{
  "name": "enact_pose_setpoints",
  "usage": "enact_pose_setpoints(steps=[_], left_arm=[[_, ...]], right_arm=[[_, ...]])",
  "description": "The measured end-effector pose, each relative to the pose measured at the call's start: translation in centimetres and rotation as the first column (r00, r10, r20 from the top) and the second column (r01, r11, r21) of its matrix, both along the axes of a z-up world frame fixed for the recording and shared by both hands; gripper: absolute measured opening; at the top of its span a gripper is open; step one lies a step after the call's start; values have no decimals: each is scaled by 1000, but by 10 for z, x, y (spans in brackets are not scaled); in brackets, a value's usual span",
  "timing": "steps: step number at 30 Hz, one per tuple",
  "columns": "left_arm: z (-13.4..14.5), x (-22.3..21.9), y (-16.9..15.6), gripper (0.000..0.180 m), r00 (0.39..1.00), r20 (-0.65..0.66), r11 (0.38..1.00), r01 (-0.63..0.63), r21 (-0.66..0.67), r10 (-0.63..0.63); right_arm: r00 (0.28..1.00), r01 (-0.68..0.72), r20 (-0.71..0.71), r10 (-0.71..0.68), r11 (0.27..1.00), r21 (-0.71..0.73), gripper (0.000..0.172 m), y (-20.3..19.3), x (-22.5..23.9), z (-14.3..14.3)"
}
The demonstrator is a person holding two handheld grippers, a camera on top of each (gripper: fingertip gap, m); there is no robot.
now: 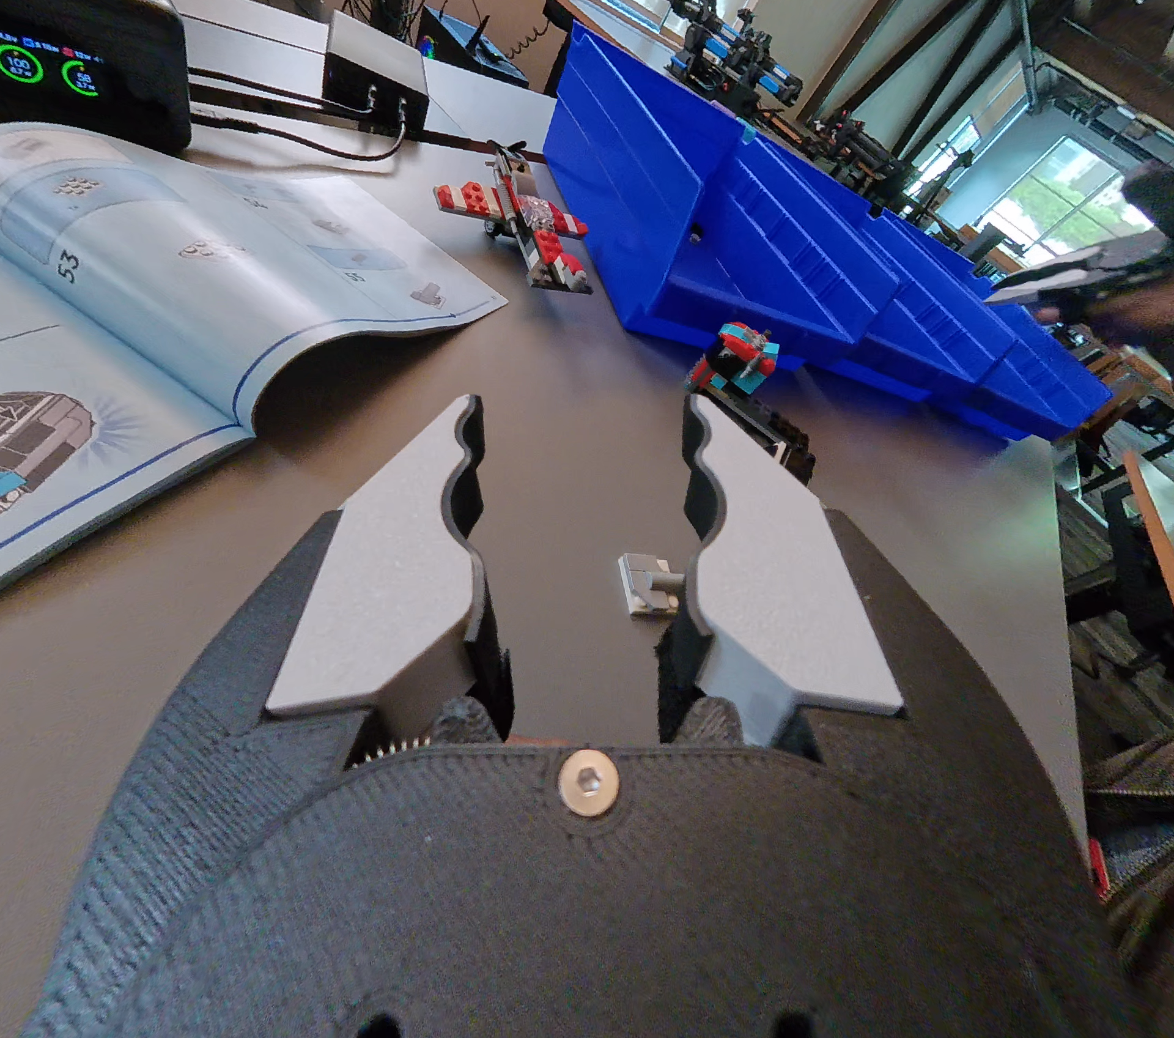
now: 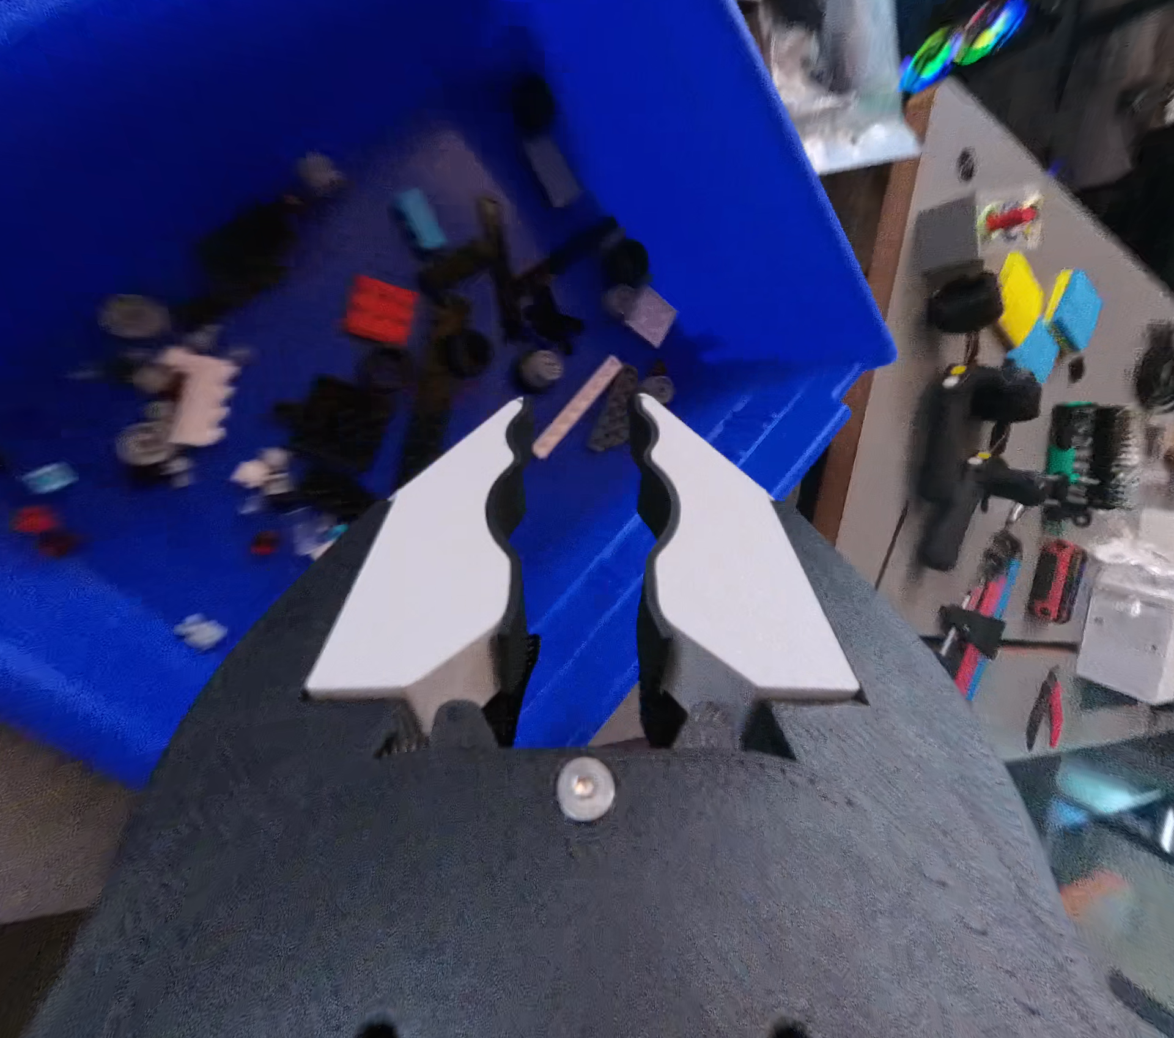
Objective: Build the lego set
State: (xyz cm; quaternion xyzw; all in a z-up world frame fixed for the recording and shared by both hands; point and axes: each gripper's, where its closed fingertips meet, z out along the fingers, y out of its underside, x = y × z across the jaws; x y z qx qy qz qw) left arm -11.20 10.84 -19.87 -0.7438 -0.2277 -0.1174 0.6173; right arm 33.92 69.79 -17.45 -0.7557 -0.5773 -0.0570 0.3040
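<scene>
**Over a bin of loose bricks, one gripper reaches while the other waits**

Above the blue bin (image 2: 635,54), the right gripper (image 2: 579,404) points down at a blurred scatter of loose toy bricks, its fingers (image 2: 445,531) part-way apart and grasping nothing. A tan strip (image 2: 577,409) and a black wedge plate (image 2: 615,410) lie on the bin floor just beyond the fingertips, seen through the gap rather than pinched.

Low over the counter (image 1: 572,372), the left gripper (image 1: 581,404) is spread wide and empty. A small grey brick piece (image 1: 648,585) lies on the counter between its fingers, close beside the right-hand finger (image 1: 762,562); whether it touches cannot be told. Ahead of that fingertip stands a red, teal and black brick model (image 1: 740,359), placed just before the row of blue bins (image 1: 762,219). Farther ahead sits a red-and-white brick plane (image 1: 527,226). An open instruction booklet (image 1: 190,276) lies left of the fingers, apparently kept within easy view.
</scene>
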Motion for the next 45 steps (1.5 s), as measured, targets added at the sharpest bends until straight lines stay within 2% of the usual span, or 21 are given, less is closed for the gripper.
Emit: enact_pose_setpoints(steps=[4,8,12,21,29,34,35,39,42,45], left_arm=[[3,3,1,64,999,-38,1000,5,4,-5],[14,5,-9,62,1000,-30,996,-1,85,4],[21,5,-20,62,1000,29,987,-2,160,-3],[24,16,-26,61,1000,7,984,29,173,-30],[23,19,-26,60,1000,-3,986,31,167,-31],[23,19,-26,60,999,8,985,34,167,-36],[23,19,-26,60,999,7,985,35,166,-36],[23,19,-26,60,999,5,985,37,166,-38],[24,20,-26,60,999,-3,985,36,169,-36],[23,22,-26,59,999,-11,985,43,164,-41]], right_arm=[[982,92,174,-71,989,-114,31,50,2,-30],[962,151,252,-103,972,-181,32,65,3,-49],[957,207,247,-154,956,-206,32,74,1,-60],[922,267,335,-194,946,-185,31,83,0,-71],[909,315,358,-212,913,-260,30,86,-6,-83],[912,320,354,-209,901,-292,20,84,-12,-85],[914,318,350,-207,899,-300,13,82,-13,-86],[911,315,352,-214,912,-262,7,82,-11,-82],[921,306,320,-222,920,-243,7,78,-11,-68],[948,263,238,-209,939,-222,7,64,-18,-42]])
